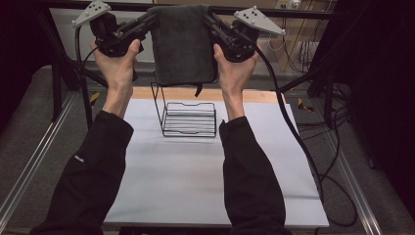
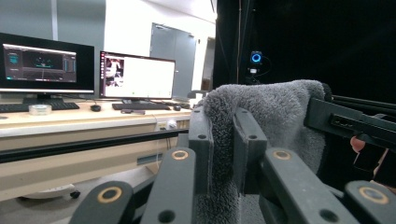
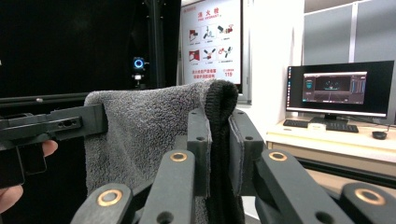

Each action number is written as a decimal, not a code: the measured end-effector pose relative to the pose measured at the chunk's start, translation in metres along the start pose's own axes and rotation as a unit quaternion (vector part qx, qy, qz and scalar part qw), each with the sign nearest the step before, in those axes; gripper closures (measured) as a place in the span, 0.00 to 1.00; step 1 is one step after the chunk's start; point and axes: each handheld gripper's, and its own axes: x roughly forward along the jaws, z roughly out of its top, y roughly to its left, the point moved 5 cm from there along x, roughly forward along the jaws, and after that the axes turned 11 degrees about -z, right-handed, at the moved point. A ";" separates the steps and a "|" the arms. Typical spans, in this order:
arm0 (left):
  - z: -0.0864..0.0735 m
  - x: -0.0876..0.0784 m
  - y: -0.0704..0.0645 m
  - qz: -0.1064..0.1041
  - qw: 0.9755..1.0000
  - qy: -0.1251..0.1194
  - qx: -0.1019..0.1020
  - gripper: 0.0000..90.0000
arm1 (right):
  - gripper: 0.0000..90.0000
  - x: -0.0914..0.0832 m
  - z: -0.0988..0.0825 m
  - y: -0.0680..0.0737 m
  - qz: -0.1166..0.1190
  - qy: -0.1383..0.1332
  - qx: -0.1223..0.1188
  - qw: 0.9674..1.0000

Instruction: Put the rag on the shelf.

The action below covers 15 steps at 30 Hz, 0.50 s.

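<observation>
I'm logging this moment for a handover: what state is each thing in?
Grey towel: folded, hanging in the air, pinched at both top corners.
Left gripper: shut on the towel's left corner.
Right gripper: shut on the right corner.
Wire rack: upright on the table, nothing hung on it.

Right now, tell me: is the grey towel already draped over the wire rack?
No. The grey towel hangs in the air between both grippers, above the wire rack on the table.

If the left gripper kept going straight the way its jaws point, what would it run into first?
Probably the right gripper, which holds the far corner of the grey towel pinched in the left gripper; depth is hard to judge.
</observation>
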 end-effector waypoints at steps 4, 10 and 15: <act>0.003 0.005 0.006 0.002 1.000 -0.003 0.000 0.88 | 0.90 0.006 0.004 -0.002 0.000 -0.005 0.000 1.000; 0.000 0.013 0.019 0.009 1.000 0.002 0.000 0.88 | 0.90 0.017 0.002 -0.005 -0.007 -0.006 -0.004 1.000; -0.010 0.020 0.032 0.014 1.000 0.016 -0.006 0.88 | 0.90 0.027 -0.008 -0.008 -0.013 0.007 -0.013 1.000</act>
